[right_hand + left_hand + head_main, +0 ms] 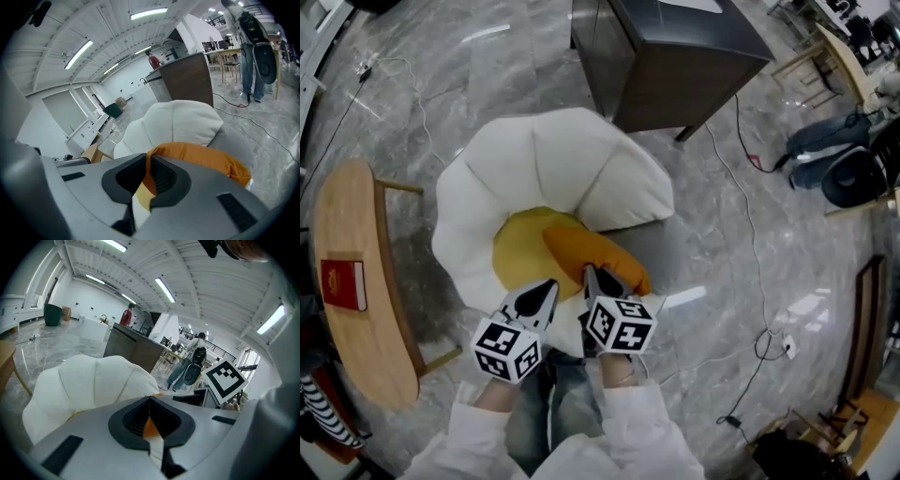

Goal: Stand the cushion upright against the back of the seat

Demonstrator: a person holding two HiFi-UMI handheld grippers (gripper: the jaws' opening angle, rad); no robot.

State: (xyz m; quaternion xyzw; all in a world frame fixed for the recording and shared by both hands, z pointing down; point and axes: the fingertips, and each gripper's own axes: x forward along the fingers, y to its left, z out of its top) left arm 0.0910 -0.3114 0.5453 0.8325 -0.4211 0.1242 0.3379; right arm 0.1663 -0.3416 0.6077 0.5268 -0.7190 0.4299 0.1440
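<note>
An orange cushion (595,248) lies flat and slantwise on the yellow seat (517,251) of a white shell-shaped chair (553,155). Both grippers hover over the seat's near edge. My left gripper (546,289) points at the yellow seat beside the cushion, its jaws shut with nothing clamped. My right gripper (589,274) has its tips at the cushion's near end, jaws together. In the right gripper view the cushion (206,157) stretches away just past the closed right gripper (147,157), with the chair's white back (180,119) behind. The left gripper (150,398) shows orange through its slit.
A dark cabinet (675,47) stands behind the chair. A curved wooden side table (347,309) with a red book (342,281) is at the left. Cables (750,216) run over the marble floor at the right, near dark bags (834,159).
</note>
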